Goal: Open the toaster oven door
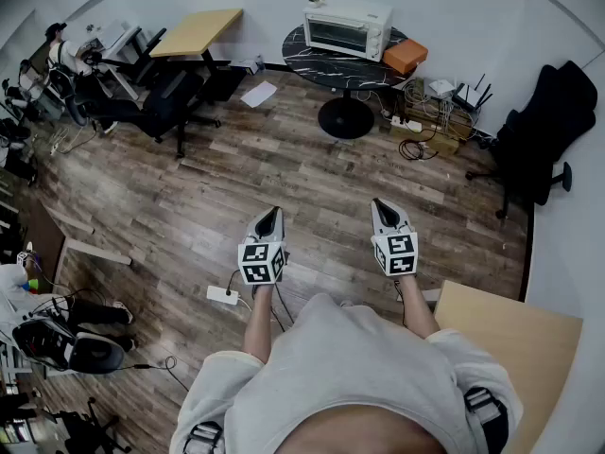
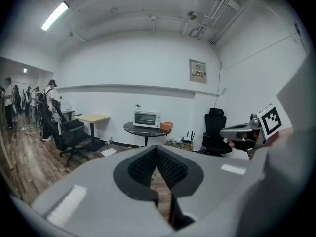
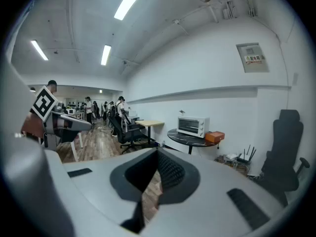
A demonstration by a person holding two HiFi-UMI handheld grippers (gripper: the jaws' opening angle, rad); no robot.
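The person's grey-clad shoulders (image 1: 345, 367) fill the foreground. Far across the wood floor (image 1: 284, 178), a round dark surface (image 1: 317, 64) carries the white toaster oven (image 1: 347, 26), door closed. The left gripper (image 1: 271, 218) and right gripper (image 1: 380, 208) hover in mid-air, jaws pressed together, empty. The wall sign (image 2: 198, 72) is too small to read.

Legible text: none.

- Wall panel (image 2: 198, 72): carries a small label strip with a red mark. The characters are too small to read in the left gripper view, and no clearer in the right gripper view (image 3: 252, 58).
- Marker cube (image 1: 262, 261) of the left claw (image 1: 271, 216): black-and-white square patterns only.
- Marker cube (image 1: 397, 253) of the right claw (image 1: 382, 206): the same kind of pattern.
- Toaster oven (image 1: 347, 26): any brand or dial print is too small to make out.
- Orange box (image 1: 406, 56), beside the oven on the round bench (image 1: 350, 74): any print is unreadable.
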